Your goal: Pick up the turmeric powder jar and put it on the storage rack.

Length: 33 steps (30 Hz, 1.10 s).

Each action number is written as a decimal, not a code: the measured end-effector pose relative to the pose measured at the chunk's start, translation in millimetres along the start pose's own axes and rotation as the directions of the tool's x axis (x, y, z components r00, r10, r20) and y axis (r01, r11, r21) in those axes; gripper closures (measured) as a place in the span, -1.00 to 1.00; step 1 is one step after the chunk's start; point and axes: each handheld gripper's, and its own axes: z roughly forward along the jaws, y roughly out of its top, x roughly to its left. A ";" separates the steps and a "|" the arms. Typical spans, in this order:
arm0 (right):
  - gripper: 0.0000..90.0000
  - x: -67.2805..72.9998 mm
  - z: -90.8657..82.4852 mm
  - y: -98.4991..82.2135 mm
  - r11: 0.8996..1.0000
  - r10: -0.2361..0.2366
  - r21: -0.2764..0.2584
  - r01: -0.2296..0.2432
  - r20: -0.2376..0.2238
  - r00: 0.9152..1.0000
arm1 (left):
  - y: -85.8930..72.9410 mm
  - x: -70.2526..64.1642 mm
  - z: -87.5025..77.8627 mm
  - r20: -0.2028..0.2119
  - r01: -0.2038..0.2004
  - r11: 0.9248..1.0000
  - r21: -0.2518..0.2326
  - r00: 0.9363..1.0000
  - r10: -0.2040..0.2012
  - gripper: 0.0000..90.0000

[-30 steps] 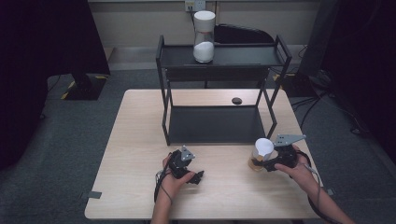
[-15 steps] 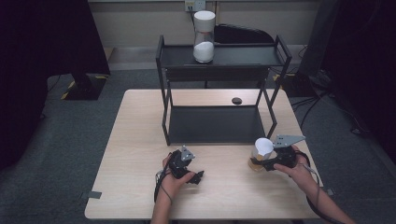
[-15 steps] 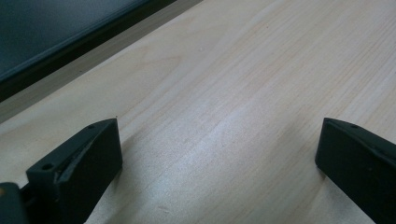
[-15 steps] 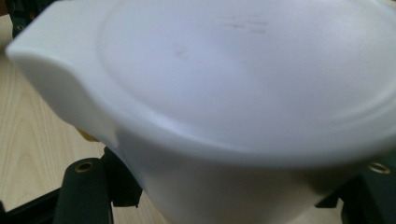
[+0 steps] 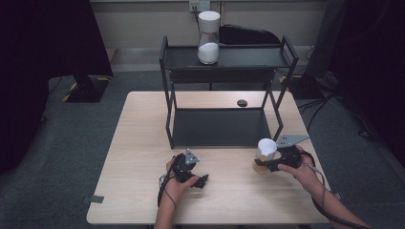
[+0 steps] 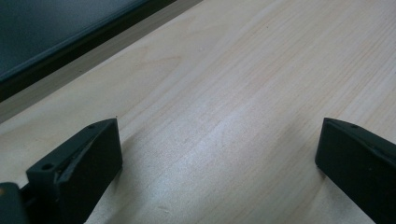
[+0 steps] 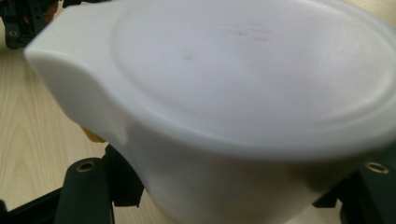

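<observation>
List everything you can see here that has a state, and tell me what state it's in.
Right gripper: shut on the white-lidded jar.
White-lidded jar: lid on, tilted, gripped at the table's right front.
Left gripper: open, nothing between its jaws, low over the table.
Tall jar: upright on the rack's top shelf, lid on, partly filled with white powder.
Black rack: lower shelf bare.
</observation>
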 end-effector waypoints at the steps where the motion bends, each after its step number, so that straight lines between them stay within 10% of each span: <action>1: -0.32 -0.6 0.8 1.2 1.000 0.001 0.000 -0.001 -0.001 1.000 | 0.0 0.0 0.0 0.000 0.000 1.000 0.000 1.000 0.000 -1.00; 33: -0.32 -24.6 2.6 71.0 0.999 -0.014 -0.029 0.015 0.011 1.000 | 0.0 0.0 0.0 0.000 0.000 1.000 0.000 1.000 0.000 -1.00</action>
